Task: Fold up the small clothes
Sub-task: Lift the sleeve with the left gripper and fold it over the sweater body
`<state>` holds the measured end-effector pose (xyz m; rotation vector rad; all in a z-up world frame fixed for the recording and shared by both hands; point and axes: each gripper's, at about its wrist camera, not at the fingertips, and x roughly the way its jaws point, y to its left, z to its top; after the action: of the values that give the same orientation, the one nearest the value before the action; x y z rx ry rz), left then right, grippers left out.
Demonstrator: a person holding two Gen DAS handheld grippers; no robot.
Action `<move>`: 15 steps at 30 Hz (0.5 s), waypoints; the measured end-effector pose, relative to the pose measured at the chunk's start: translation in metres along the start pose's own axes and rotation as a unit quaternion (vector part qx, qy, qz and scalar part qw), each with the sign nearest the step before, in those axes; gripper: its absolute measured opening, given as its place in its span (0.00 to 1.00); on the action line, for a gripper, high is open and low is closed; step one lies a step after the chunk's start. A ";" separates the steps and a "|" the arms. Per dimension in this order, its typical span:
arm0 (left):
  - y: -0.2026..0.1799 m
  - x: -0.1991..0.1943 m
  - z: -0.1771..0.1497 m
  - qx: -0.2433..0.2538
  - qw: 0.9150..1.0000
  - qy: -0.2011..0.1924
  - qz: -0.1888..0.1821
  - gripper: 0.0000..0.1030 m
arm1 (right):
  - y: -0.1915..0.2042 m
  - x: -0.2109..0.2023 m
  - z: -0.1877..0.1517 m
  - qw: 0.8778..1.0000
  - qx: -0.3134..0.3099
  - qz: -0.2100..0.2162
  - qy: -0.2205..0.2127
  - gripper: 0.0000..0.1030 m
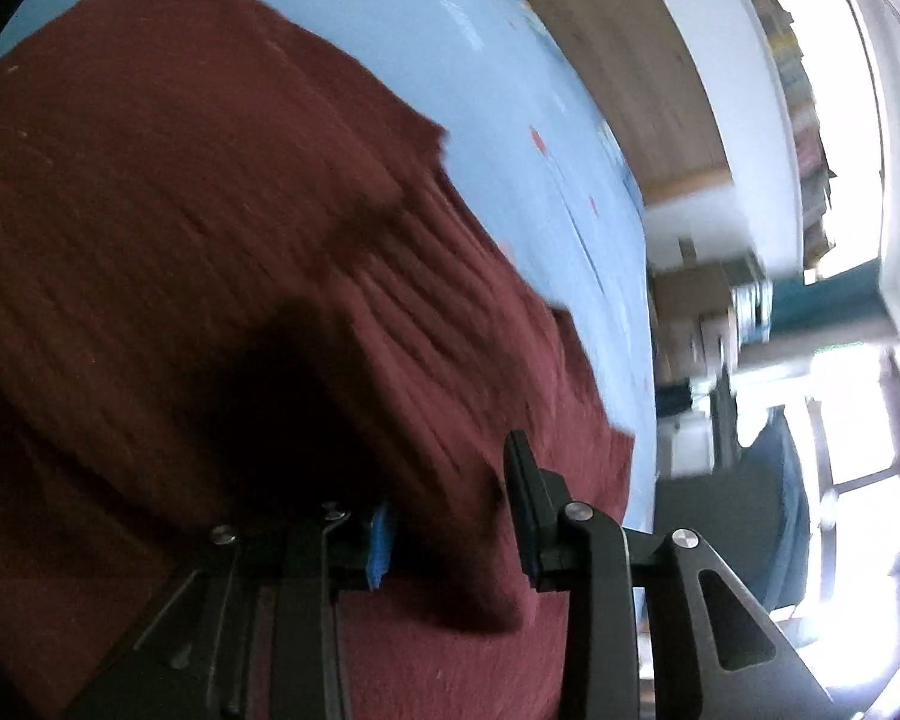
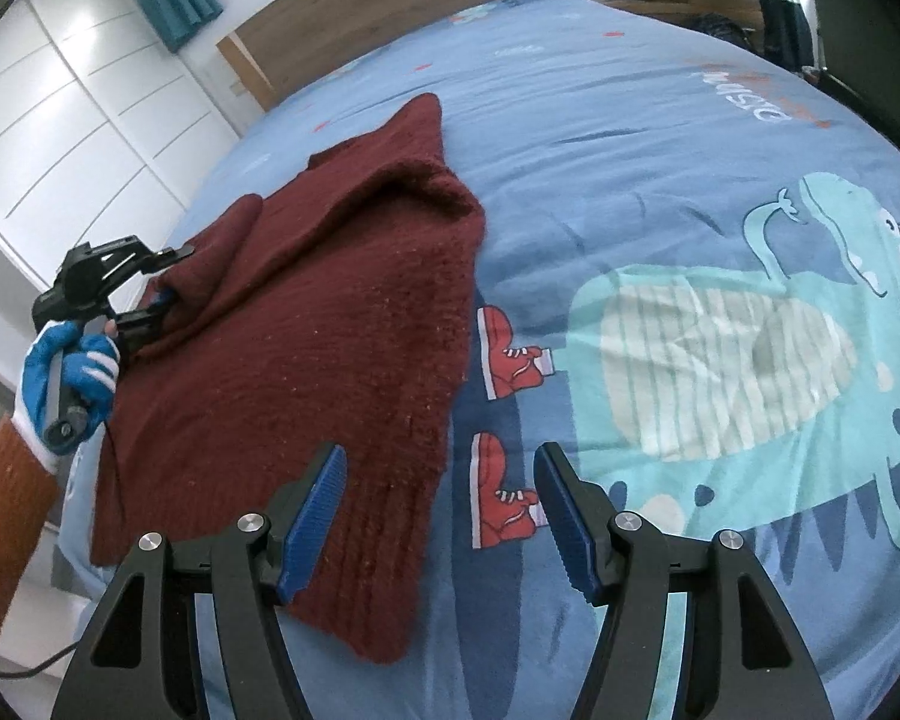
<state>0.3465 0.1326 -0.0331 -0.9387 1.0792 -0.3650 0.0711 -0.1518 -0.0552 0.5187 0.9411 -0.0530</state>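
A dark red knitted sweater (image 2: 306, 324) lies on a blue bedspread (image 2: 630, 138), partly folded over itself. It fills the left wrist view (image 1: 180, 240). My left gripper (image 2: 159, 294) is at the sweater's left edge, held by a blue-gloved hand (image 2: 69, 372), with a fold of the knit between its jaws; up close the cloth bunches between the fingers (image 1: 450, 516). My right gripper (image 2: 438, 480) is open and empty, just above the sweater's near right corner.
The bedspread has a teal dinosaur print (image 2: 750, 360) with red shoes (image 2: 510, 354) to the right of the sweater. A wooden headboard (image 2: 378, 6) and white wardrobe doors (image 2: 78, 108) stand at the far end and left.
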 end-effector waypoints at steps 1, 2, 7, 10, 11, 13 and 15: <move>0.003 0.001 0.003 -0.006 1.000 -0.004 -0.002 0.26 | -0.001 0.001 0.000 1.000 0.001 0.000 0.000 0.65; 0.004 -0.001 0.007 -0.012 1.000 -0.006 -0.005 0.23 | -0.001 0.001 0.000 1.000 0.003 0.001 0.000 0.65; -0.017 0.012 -0.002 0.027 0.999 0.018 -0.033 0.08 | -0.005 0.000 -0.002 1.000 0.009 0.003 -0.003 0.65; -0.045 0.028 -0.019 0.073 0.996 0.040 -0.039 0.08 | -0.006 0.000 -0.004 1.000 0.009 0.005 -0.002 0.65; -0.054 0.034 -0.026 0.089 0.994 0.053 -0.040 0.07 | -0.006 0.000 -0.004 1.000 0.008 0.005 -0.002 0.65; -0.065 0.044 -0.037 0.108 0.991 0.070 -0.039 0.07 | -0.005 0.000 -0.004 1.000 0.008 0.005 -0.002 0.65; -0.082 0.056 -0.051 0.144 0.985 0.091 -0.025 0.08 | -0.006 0.000 -0.004 1.000 0.009 0.005 -0.003 0.65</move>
<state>0.3424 0.0243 -0.0078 -0.6833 1.1350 -0.6406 0.0661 -0.1550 -0.0595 0.5390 0.9336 -0.0535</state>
